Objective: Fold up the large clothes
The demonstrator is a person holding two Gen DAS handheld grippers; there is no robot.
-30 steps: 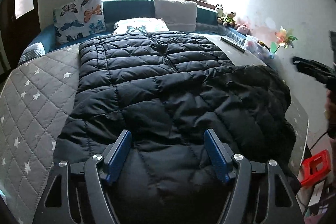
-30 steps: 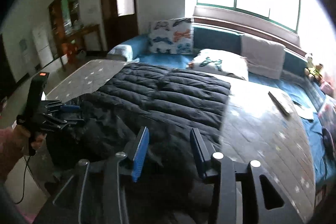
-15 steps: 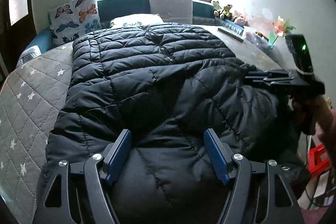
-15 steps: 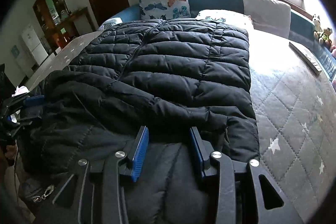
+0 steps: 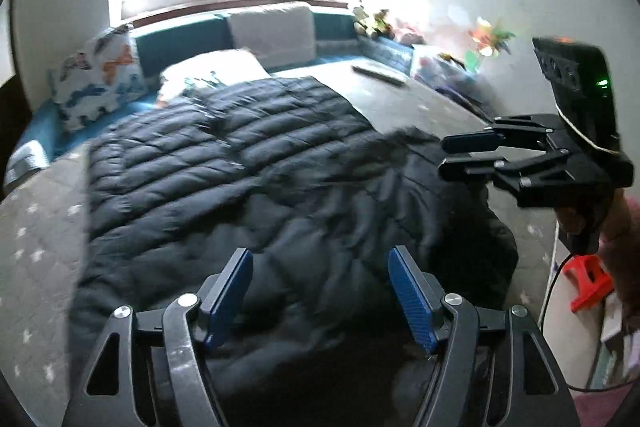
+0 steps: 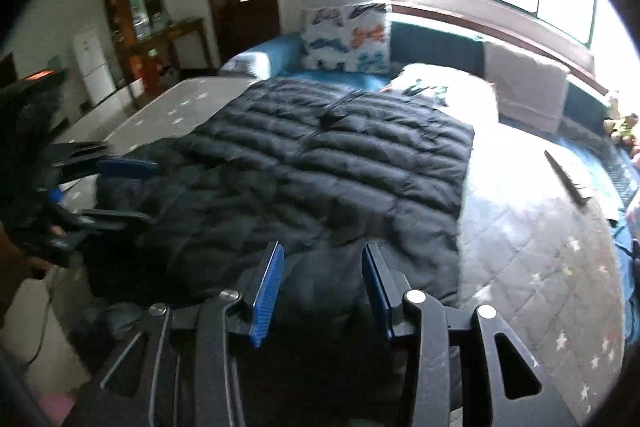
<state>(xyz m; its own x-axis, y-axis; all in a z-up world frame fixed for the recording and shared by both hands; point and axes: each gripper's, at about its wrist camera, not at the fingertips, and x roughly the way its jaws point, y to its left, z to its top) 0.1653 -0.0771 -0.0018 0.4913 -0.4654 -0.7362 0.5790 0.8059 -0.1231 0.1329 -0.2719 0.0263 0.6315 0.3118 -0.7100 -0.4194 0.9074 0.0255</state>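
Note:
A large black quilted puffer jacket (image 5: 248,179) lies spread on the bed, its near part bunched toward me; it also shows in the right wrist view (image 6: 320,171). My left gripper (image 5: 320,291) is open and empty, hovering above the jacket's near end. My right gripper (image 6: 322,279) is open and empty above the jacket's near right corner. Each gripper shows in the other's view: the right gripper (image 5: 460,157) at the jacket's right edge, the left gripper (image 6: 132,189) at its left edge, both open.
The bed has a grey star-quilted cover (image 6: 540,247). A butterfly pillow (image 5: 100,79), a white pillow (image 6: 448,91) and a grey cushion (image 5: 272,31) lie at the head. A dark flat bar (image 6: 568,183) lies on the right. A red stool (image 5: 588,283) stands beside the bed.
Both grippers have lifted and pulled back from the jacket. The jacket's near part has shifted and bunched, and both views are blurred by motion.

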